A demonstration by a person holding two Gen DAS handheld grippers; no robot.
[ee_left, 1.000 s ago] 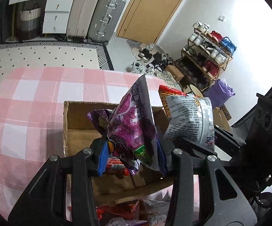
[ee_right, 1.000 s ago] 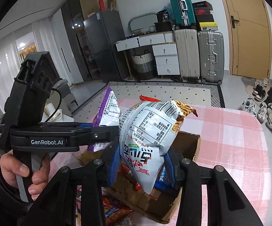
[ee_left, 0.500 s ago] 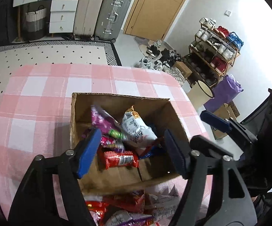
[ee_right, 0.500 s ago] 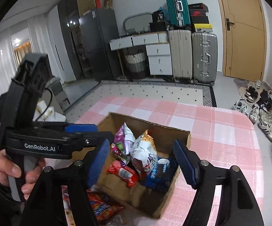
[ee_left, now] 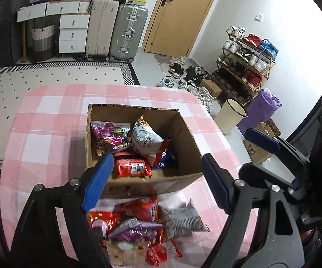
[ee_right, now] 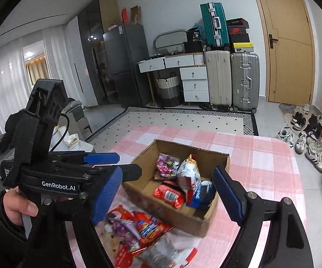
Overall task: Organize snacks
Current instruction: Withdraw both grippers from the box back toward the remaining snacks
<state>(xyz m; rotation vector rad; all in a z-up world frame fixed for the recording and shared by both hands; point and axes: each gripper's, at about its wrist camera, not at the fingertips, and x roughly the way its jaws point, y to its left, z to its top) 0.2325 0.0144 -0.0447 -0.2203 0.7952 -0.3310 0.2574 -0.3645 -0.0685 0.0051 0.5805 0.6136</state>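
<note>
My left gripper has its fingers spread wide, nothing between them, and the right gripper is just as wide and bare. Both hang over the cardboard box, which sits mid-bench on the pink checked cloth with a purple bag, a white bag and a red pack inside. Loose snacks lie piled at the bench's near edge, touching the box. Only the left view shows the shoe rack; only the right shows the fridge.

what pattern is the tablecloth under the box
Pink and white checks on the tablecloth, clearest in the left wrist view.
</note>
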